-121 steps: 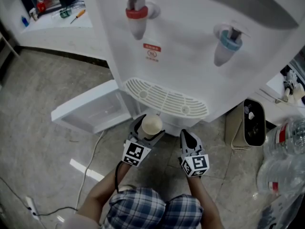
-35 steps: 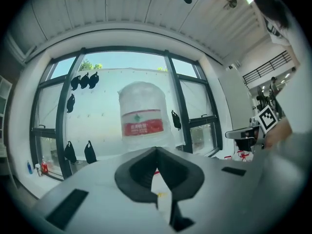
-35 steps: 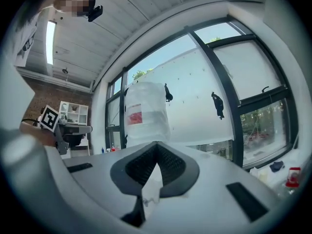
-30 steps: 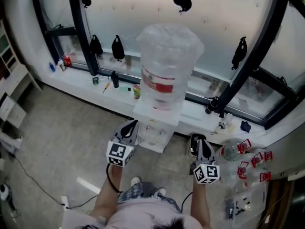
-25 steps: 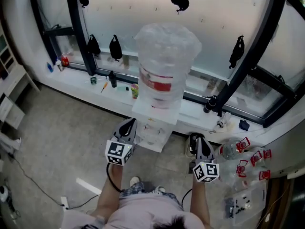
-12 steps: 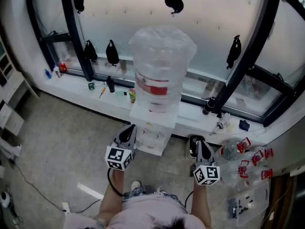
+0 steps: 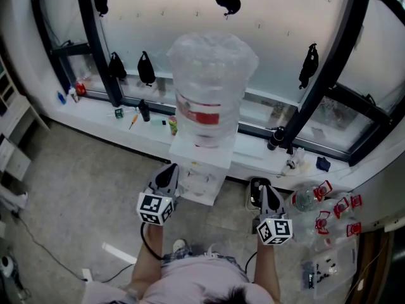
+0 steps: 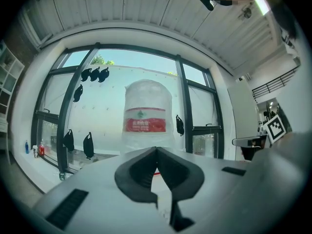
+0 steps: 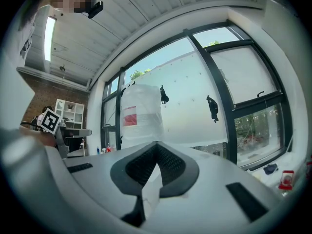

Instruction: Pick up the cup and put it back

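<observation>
No cup shows in any view. The white water dispenser (image 7: pixel 201 170) stands in front of me with a large clear bottle (image 7: pixel 212 87) on top. My left gripper (image 7: pixel 171 170) is held level beside the dispenser's left front, shut, with nothing between its jaws. The right gripper (image 7: pixel 262 190) hangs to the dispenser's right, also shut and empty. The left gripper view has the closed jaw tips (image 8: pixel 156 149) pointing at the bottle (image 8: pixel 147 116). Seen from the right gripper view, the closed tips (image 9: pixel 156 143) sit right of the bottle (image 9: pixel 141 116).
A white window ledge (image 7: pixel 120 116) with small tools and bottles runs behind the dispenser. A dark bin (image 7: pixel 255 194) stands right of it, with spare water bottles (image 7: pixel 316 201) further right. A cable (image 7: pixel 38 252) lies on the floor at the left.
About five seconds ago the left gripper held a cup at the dispenser's taps; now it holds nothing and the view is high. Over the last second both grippers stayed nearly still.
</observation>
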The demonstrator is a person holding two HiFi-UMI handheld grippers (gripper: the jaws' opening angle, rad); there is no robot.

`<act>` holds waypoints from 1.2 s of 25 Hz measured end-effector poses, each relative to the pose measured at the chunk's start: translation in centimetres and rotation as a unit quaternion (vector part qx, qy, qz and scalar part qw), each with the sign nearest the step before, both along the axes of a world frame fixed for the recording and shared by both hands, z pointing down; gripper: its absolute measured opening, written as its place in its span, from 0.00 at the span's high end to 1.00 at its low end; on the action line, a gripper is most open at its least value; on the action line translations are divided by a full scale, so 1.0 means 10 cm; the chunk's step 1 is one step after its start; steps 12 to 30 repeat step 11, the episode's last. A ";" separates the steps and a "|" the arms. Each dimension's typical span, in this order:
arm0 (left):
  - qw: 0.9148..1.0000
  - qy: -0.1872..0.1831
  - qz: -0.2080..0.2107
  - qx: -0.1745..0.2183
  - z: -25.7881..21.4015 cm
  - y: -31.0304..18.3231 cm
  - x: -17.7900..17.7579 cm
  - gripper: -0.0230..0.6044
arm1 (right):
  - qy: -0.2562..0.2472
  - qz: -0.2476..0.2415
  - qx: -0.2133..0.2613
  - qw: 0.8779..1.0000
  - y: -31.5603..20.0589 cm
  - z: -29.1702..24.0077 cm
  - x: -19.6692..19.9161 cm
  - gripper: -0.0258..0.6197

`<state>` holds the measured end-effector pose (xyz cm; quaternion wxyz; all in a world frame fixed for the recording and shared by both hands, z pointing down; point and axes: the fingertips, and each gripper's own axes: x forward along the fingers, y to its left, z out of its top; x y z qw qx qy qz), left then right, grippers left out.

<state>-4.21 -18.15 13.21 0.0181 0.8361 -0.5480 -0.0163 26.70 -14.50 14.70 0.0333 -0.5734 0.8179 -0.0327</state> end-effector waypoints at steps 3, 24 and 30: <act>1.000 0.003 -0.002 -0.003 0.01 -0.01 -0.02 0.92 | 0.001 -0.002 -0.002 1.000 -0.02 0.00 -0.01 0.94; 1.000 0.004 0.001 -0.006 0.04 -0.02 -0.01 0.92 | -0.001 -0.004 -0.007 1.000 -0.04 0.05 -0.02 0.94; 1.000 0.004 0.001 -0.006 0.04 -0.02 -0.01 0.92 | -0.001 -0.004 -0.007 1.000 -0.04 0.05 -0.02 0.94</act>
